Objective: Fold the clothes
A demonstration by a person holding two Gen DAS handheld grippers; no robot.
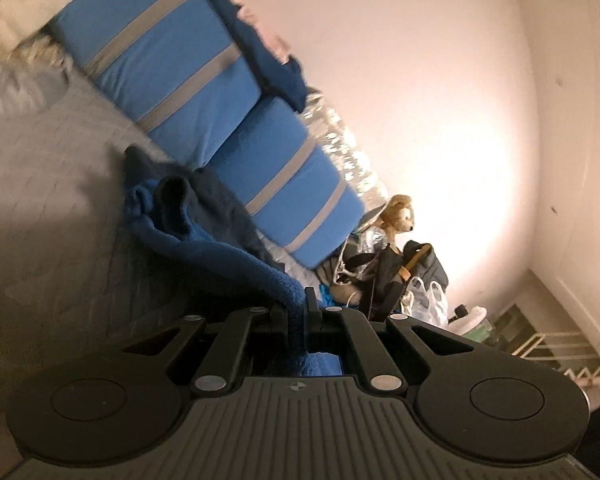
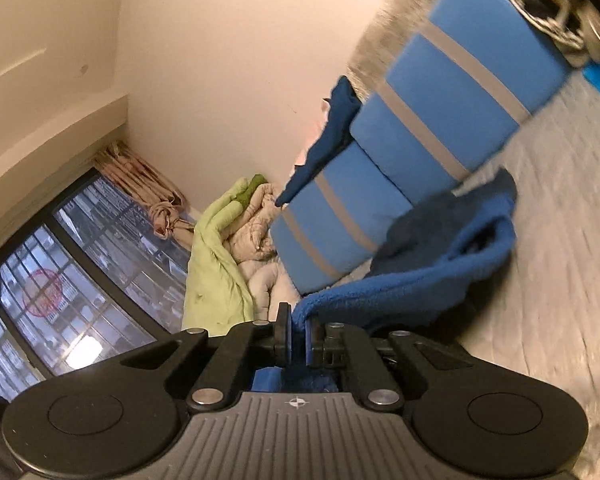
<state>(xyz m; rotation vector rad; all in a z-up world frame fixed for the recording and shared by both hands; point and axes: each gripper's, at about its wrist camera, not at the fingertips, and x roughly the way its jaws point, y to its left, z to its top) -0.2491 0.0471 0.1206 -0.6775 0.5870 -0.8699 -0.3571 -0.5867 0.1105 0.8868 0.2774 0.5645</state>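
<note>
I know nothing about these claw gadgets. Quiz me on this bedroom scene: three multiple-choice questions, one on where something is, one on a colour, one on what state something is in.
1. Where does the teddy bear sit?
A. past the end of the striped pillows
B. on the window sill
C. inside the green quilt

2. What colour are the stripes on the blue pillows?
A. red
B. grey
C. yellow

3. What are the two claws doing?
A. both hanging open
B. one open, one shut
C. both shut on the blue fleece garment

Answers:
1 A: the bear shows beyond the last pillow, beside bags.
2 B: grey bands cross each pillow.
3 C: the left claw and right claw each pinch the blue fleece garment.
</note>
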